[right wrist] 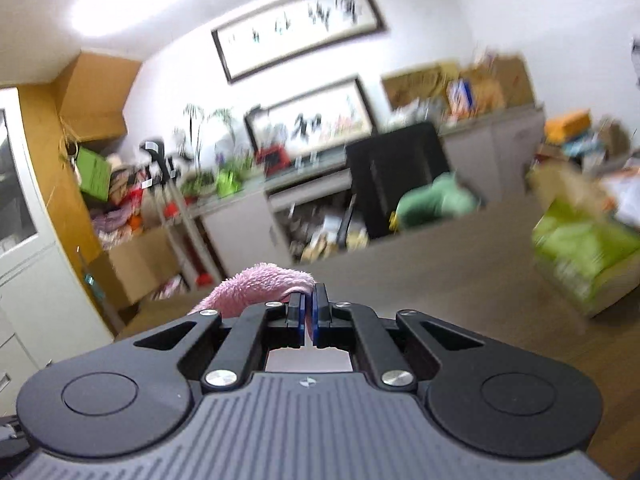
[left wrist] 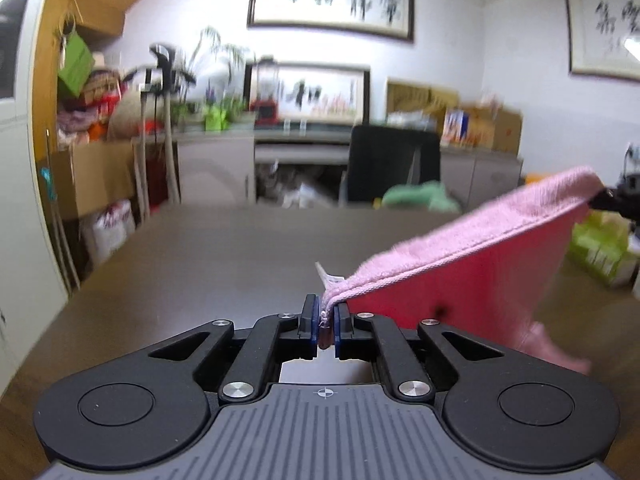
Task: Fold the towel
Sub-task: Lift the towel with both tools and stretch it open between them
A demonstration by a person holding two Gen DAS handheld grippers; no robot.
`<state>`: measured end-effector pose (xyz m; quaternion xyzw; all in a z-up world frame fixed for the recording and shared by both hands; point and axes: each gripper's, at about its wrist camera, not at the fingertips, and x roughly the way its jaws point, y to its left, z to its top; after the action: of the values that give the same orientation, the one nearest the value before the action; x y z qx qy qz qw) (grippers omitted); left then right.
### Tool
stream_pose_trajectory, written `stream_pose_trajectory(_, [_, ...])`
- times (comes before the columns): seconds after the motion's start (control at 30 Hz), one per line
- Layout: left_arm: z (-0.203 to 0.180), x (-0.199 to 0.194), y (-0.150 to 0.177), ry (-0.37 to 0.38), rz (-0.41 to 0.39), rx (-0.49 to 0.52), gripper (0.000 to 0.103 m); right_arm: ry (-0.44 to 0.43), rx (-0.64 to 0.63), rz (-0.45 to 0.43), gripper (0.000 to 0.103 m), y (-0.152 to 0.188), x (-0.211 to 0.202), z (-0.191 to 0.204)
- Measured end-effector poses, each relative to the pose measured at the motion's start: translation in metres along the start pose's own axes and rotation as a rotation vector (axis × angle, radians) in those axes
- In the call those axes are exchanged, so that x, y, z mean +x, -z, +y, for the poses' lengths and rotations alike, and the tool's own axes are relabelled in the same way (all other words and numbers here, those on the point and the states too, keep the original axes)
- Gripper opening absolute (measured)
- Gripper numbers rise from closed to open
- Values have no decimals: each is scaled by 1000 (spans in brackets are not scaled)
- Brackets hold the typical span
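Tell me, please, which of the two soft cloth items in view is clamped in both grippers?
The pink towel: the left gripper and right gripper each pinch a corner of it above the table. The green cloth lies untouched beyond the far edge.

Black hand-held gripper [left wrist: 328, 322], blue pads [left wrist: 315, 322]

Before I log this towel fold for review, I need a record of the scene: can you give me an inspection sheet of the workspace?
Surface: brown table, bare where visible.
Job's things: pink towel, lifted off the table and stretched between both tongs.
Clutter: green cloth at the far table edge; green box to the right.
Grippers: left tongs shut on a towel corner; right tongs shut on another part.
Cables: nothing seen.
Surroundings: black chair, framed calligraphy, cabinets, cardboard boxes, plants.
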<state>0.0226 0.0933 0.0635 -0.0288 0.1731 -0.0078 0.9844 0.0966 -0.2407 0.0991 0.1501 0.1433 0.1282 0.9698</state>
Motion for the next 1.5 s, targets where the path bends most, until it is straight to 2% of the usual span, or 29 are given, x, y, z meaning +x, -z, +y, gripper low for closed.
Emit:
stream_pose_trajectory(0.2, [-15, -53, -24, 35, -129, 20, 7, 23, -109, -182, 4, -26, -85, 16])
stream_pose_trajectory(0.33, [-27, -104, -46, 48, -240, 48, 8, 27, -156, -303, 4, -39, -134, 29])
stream_pose_trajectory(0.53, [-39, -141, -84, 52, -302, 74, 8, 35, -169, -375, 4, -61, -174, 34])
stream_pose_trajectory(0.67, [-45, -148, -94, 30, -334, 122, 8, 38, -175, -409, 5, -68, -189, 34])
stream_pose_trajectory(0.8, [-51, -128, -100, 11, -301, 153, 8, 56, -181, -385, 5, -71, -180, 32])
stream_pose_trajectory(0.87, [-52, -112, -100, 10, -266, 155, 8, 76, -183, -342, 5, -71, -157, 30])
stream_pose_trajectory(1.0, [-60, -52, -108, -30, -176, 174, 8, 105, -168, -268, 5, -69, -106, 26])
stream_pose_trajectory(1.07, [-63, -30, -118, -58, -175, 181, 9, 104, -136, -249, 5, -76, -78, 21])
stream_pose_trajectory(1.17, [-64, -23, -136, -81, -203, 172, 9, 98, -117, -266, 5, -84, -57, 24])
stream_pose_trajectory(1.27, [-64, -31, -146, -105, -259, 181, 9, 88, -124, -300, 5, -83, -57, 31])
stream_pose_trajectory(1.37, [-63, -51, -126, -105, -268, 222, 9, 80, -159, -293, 5, -61, -72, 31])
stream_pose_trajectory(1.47, [-65, -64, -77, -78, -196, 276, 10, 72, -181, -221, 5, -22, -87, 25])
stream_pose_trajectory(1.5, [-66, -67, -47, -64, -135, 297, 10, 72, -186, -203, 5, -12, -91, 23])
